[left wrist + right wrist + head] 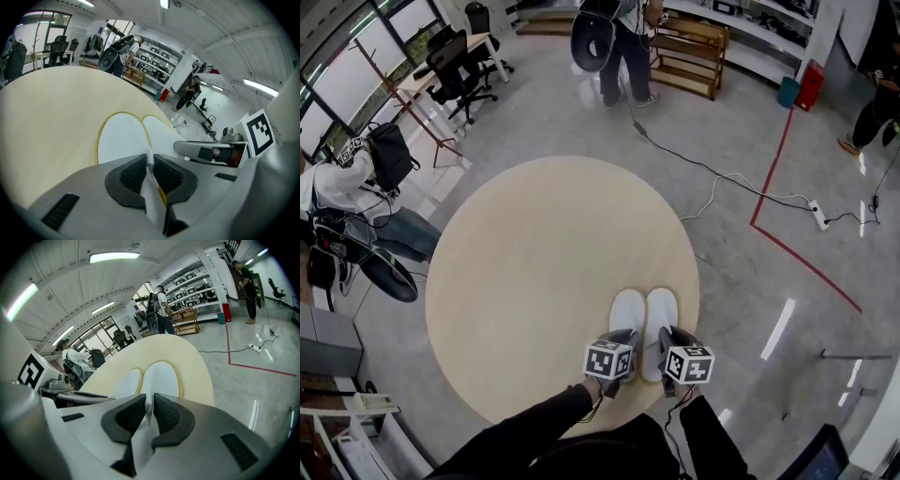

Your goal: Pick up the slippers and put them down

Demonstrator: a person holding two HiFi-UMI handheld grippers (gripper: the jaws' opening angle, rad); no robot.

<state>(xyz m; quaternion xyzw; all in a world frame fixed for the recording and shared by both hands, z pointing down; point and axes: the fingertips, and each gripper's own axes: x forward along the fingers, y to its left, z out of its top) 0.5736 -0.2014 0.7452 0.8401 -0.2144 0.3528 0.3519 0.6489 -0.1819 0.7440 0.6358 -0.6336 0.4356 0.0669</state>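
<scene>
Two white slippers lie side by side, toes pointing away, on the near right part of a round beige mat (pixel 516 272). The left slipper (pixel 625 314) has my left gripper (pixel 622 354) shut on its heel edge; in the left gripper view the white rim (pixel 151 187) is pinched between the dark pads. On the right slipper (pixel 662 311) my right gripper (pixel 666 354) is shut the same way, with that slipper's white edge (pixel 148 414) clamped between its pads. Both soles rest flat on the mat.
Grey polished floor surrounds the mat. A person stands at the far side (pixel 619 52) by a wooden rack (pixel 689 52). A cable and power strip (pixel 818 214) and red floor tape (pixel 778 159) lie to the right. Office chairs (pixel 455 66) and a seated person (pixel 337 187) are at left.
</scene>
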